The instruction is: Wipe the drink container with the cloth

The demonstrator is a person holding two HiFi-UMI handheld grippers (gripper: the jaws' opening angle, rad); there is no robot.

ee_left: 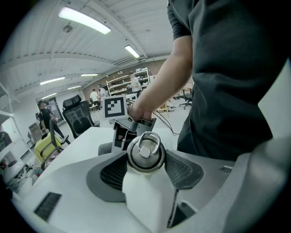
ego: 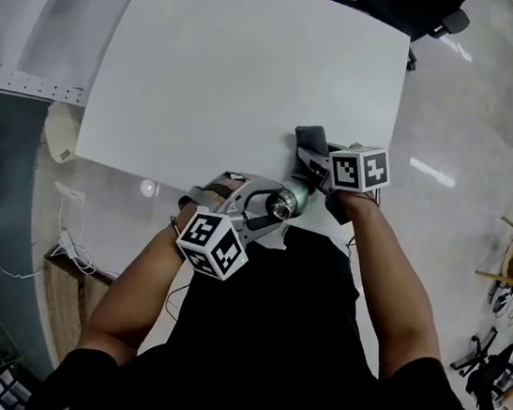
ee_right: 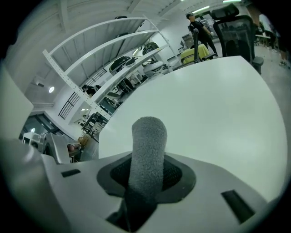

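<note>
Presently: left gripper (ee_left: 148,167) clamps drink container (ee_left: 145,154), cap end aimed upper right in head view toward right gripper (ee_right: 148,176), which pinches grey cloth (ee_right: 148,141); apparently not touching.

container (ego: 284,204) body hidden in left gripper (ee_left: 146,169), cloth (ego: 309,140) half behind right gripper (ee_right: 148,176)
</note>
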